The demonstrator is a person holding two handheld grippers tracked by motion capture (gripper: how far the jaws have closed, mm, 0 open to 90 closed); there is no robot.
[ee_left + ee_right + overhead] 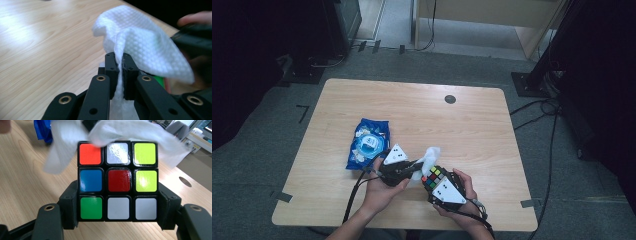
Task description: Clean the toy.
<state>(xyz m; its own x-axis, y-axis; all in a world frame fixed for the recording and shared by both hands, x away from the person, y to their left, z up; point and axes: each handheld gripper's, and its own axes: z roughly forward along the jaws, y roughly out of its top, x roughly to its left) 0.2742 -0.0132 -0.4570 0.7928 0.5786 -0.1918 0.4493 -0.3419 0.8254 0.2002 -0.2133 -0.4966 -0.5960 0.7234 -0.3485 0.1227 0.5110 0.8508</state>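
- High view: I stand at the wiping step. My left gripper (414, 167) carries a white wet wipe (428, 156) to the puzzle cube (434, 178), which my right gripper (438, 186) holds above the tabletop (472, 125), near its front edge.
- Left gripper view: the jaws are pressed together on a fold of the wipe (140, 42), which billows up and over to the right, toward my other hand.
- Right gripper view: the jaws stand part-way apart and clamp the cube (117, 181) by its two side faces; the face toward the camera shows orange, white, yellow, blue, red, green and white squares. The wipe (75, 135) drapes over the cube's upper edge and hangs behind it, touching it by the look of it.
- Judgement of the step: the cloth has reached the cube, and cleaning of its far and upper faces is under way.
- Next move, as I judge it: I should draw the wipe across the face while the right gripper keeps its clamp firm, so the cube neither twists nor slips.
- Beside the work, on the tabletop to my left, lies the blue wipes packet (368, 143), well apart from the cube.
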